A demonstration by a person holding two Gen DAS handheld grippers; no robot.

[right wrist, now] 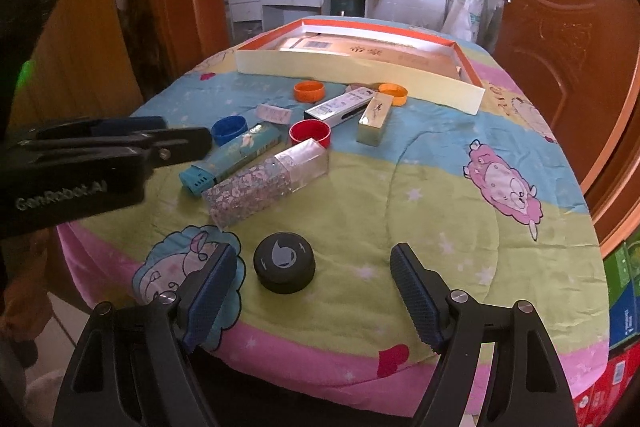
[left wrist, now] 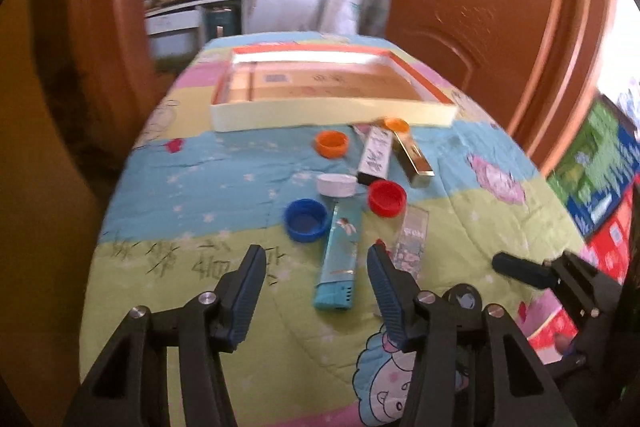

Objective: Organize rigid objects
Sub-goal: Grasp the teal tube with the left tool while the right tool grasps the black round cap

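**A:** You held both grippers above the near edge of the table (right wrist: 460,195). Your left gripper (left wrist: 316,263) had its fingers wide open with nothing between them, and the blue lighter (left wrist: 338,259) lay just in front of it. Your right gripper (right wrist: 314,263) was open too, and empty.

**B:** And where was the black cap (right wrist: 285,263)?

**A:** It lay flat on the cloth between the right fingers, but they did not touch it. The other things, the blue cap (left wrist: 305,219), the red cap (left wrist: 386,198), the orange cap (left wrist: 331,143), the glitter box (right wrist: 264,183) and the gold box (right wrist: 375,123), were grouped in the middle. The tray (right wrist: 360,69) stood at the far side, and I think everything belonged in there.

**B:** How could I have done it well?

**A:** I think you needed to lower the right fingers evenly on both sides of the black cap, close to the cloth, and close slowly, because a low round cap can slip.
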